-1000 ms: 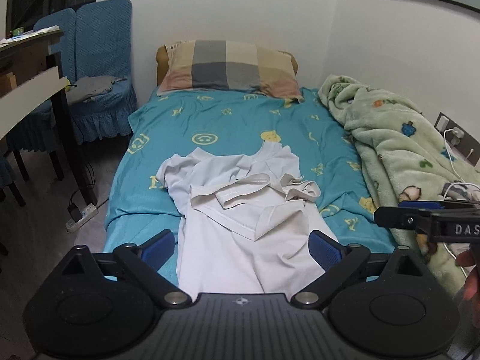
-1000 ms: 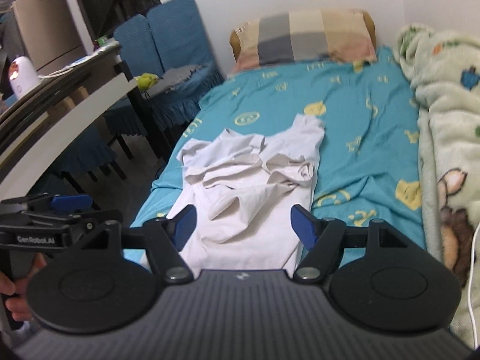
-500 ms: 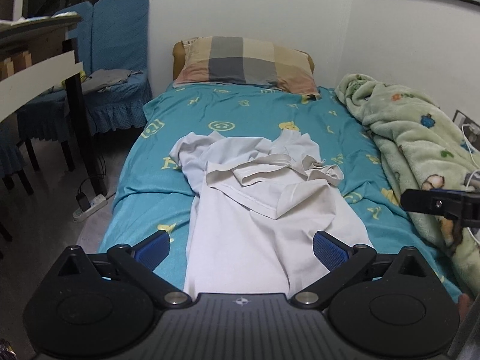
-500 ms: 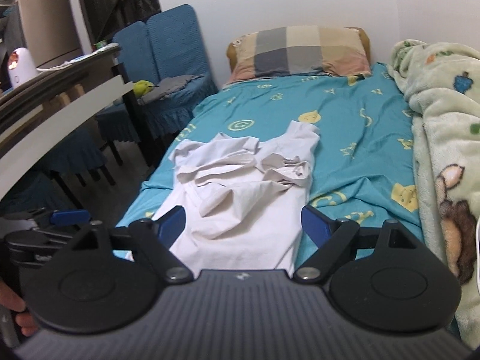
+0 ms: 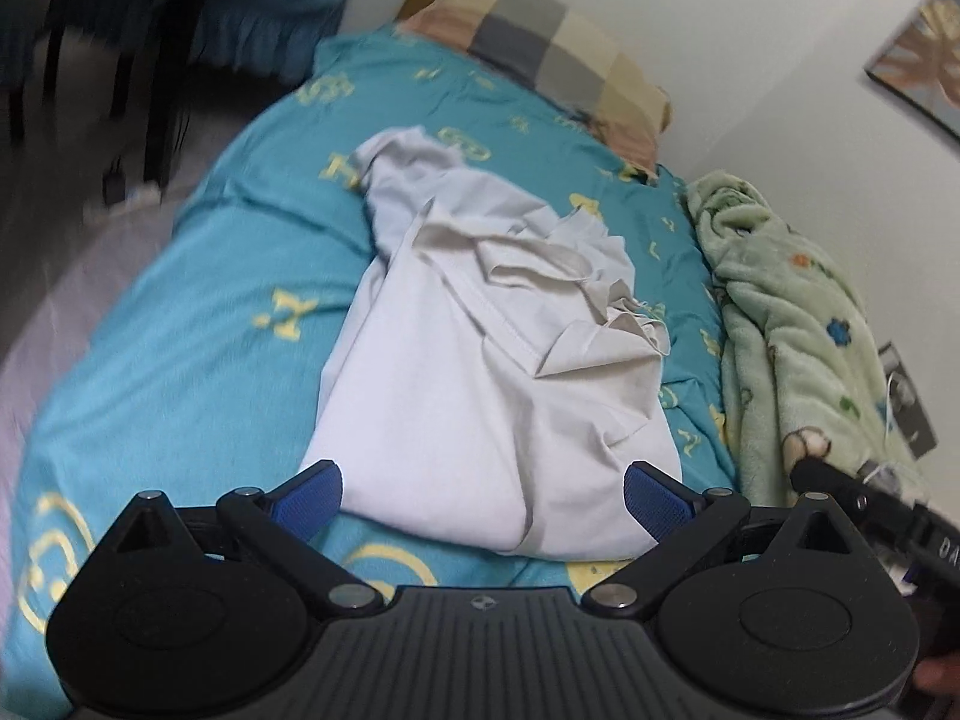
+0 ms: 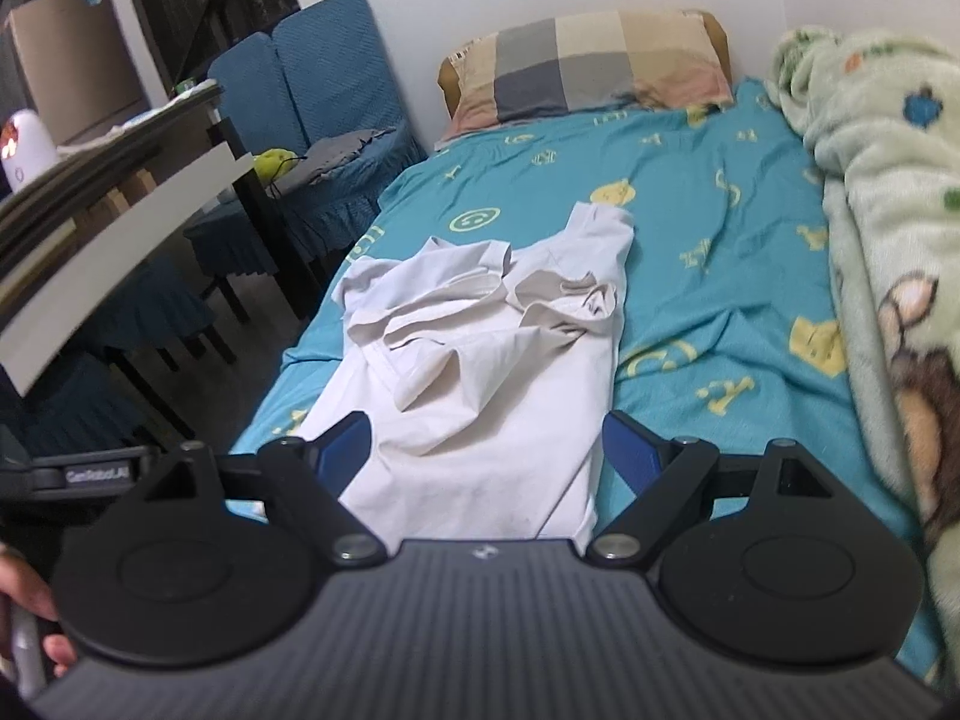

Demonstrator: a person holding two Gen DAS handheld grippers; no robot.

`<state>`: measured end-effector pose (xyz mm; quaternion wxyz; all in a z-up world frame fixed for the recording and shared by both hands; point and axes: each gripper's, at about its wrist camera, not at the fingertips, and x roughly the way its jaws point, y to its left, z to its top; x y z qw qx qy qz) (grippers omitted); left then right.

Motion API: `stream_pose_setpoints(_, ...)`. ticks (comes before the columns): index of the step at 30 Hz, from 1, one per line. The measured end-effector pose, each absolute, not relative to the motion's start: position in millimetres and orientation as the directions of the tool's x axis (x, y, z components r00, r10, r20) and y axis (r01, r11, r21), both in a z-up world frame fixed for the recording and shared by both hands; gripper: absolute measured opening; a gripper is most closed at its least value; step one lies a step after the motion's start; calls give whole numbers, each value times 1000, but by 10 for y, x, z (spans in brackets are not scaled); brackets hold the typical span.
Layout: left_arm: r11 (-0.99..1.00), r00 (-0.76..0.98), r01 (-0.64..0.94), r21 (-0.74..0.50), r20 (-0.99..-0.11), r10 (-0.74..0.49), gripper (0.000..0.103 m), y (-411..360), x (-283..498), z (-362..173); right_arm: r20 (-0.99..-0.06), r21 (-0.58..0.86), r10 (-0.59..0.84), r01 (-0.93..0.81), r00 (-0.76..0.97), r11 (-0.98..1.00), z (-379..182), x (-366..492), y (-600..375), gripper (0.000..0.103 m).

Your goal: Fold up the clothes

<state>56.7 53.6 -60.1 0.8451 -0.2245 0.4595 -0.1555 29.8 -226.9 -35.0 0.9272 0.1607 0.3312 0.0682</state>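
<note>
A crumpled white t-shirt (image 5: 480, 360) (image 6: 480, 372) lies lengthwise on the teal bed sheet (image 5: 210, 330) (image 6: 720, 276), its upper part bunched and folded over. My left gripper (image 5: 483, 492) is open above the shirt's near hem, its blue pads apart with only cloth behind them. My right gripper (image 6: 486, 447) is open too, its pads straddling the shirt's lower part without touching it. The right gripper's body shows at the right edge of the left wrist view, and the left one at the left edge of the right wrist view.
A checked pillow (image 6: 594, 66) lies at the head of the bed. A green fleece blanket (image 6: 888, 192) (image 5: 786, 324) is heaped along the wall side. Blue covered chairs (image 6: 312, 96) and a dark table (image 6: 120, 180) stand beside the bed's other side.
The left gripper has dropped toward the shirt's hem and rolled, so the bed now looks tilted in its view. The right gripper sank slightly. Both stayed open.
</note>
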Motion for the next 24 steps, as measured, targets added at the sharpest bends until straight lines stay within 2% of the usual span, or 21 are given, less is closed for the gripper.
stream_pose_setpoints(7, 781, 445, -99, -617, -729, -520, 98, 656, 704, -913, -606, 573, 354, 82, 712, 816, -581, 382, -2500, 85)
stream_pose_setpoints(11, 759, 424, -179, -626, -745, -515, 94, 692, 749, -1062, -574, 699, 423, 150, 701, 699, -731, 386, -2643, 85)
stream_pose_setpoints(15, 739, 424, -225, -635, -746, -513, 92, 726, 780, -1136, -509, 835, 546, 227, 666, 501, -1011, 423, -2753, 86)
stream_pose_setpoints(17, 727, 432, -248, -641, -745, -509, 87, 738, 797, -1175, -485, 868, 588, 275, 647, 414, -1149, 426, -2754, 87)
stream_pose_setpoints(21, 665, 462, -280, -692, -705, -539, 82, 762, 844, -1252, -520, 854, 620, 373, 587, 362, -1386, 472, -2618, 87)
stream_pose_setpoints(24, 629, 485, -297, -719, -681, -549, 68, 772, 890, -1299, -563, 825, 596, 435, 573, 361, -1511, 533, -2579, 87)
